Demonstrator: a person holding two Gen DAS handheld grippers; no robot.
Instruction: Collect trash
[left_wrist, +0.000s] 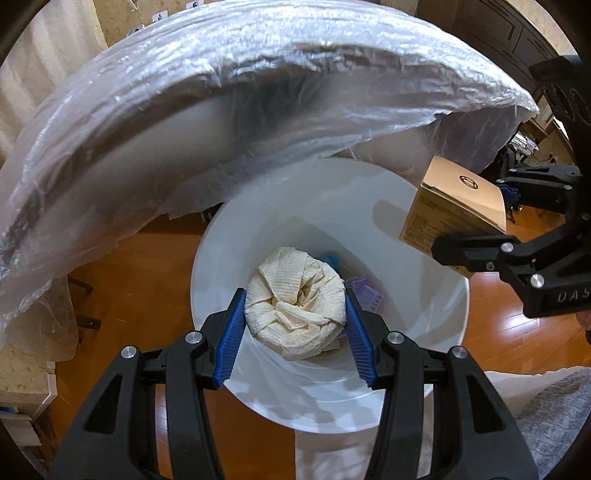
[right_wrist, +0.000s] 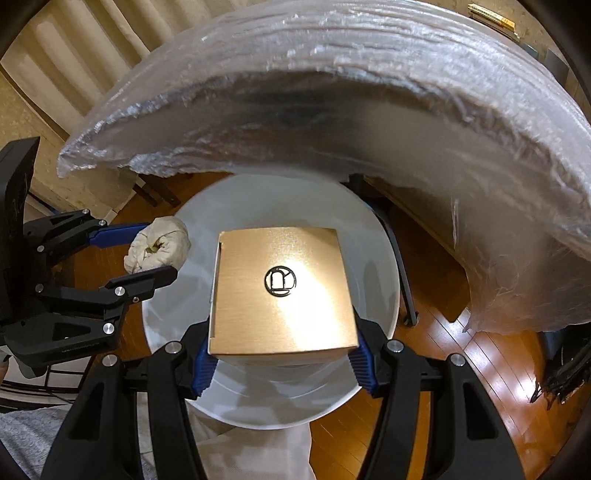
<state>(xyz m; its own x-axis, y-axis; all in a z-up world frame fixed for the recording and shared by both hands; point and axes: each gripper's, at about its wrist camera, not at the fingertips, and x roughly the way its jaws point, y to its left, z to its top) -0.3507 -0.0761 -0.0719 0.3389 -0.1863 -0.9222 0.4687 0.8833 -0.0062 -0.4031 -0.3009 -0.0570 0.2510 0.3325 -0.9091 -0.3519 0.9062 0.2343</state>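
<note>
A white round trash bin (left_wrist: 436, 325) stands on the wood floor below both grippers; it also shows in the right wrist view (right_wrist: 376, 258). My left gripper (left_wrist: 295, 310) is shut on a crumpled white paper wad (left_wrist: 295, 310) and holds it over the bin's mouth; the wad also shows in the right wrist view (right_wrist: 157, 249). My right gripper (right_wrist: 282, 354) is shut on a gold cardboard box (right_wrist: 280, 291) with a round black logo, held above the bin. The box shows at the right of the left wrist view (left_wrist: 454, 206). Purple and blue scraps (left_wrist: 364, 291) lie inside the bin.
A round table edge wrapped in clear plastic (left_wrist: 207, 110) overhangs the bin's far side, also in the right wrist view (right_wrist: 369, 92). A grey rug (left_wrist: 546, 417) lies at the near right. Chair legs (right_wrist: 402, 280) stand beyond the bin.
</note>
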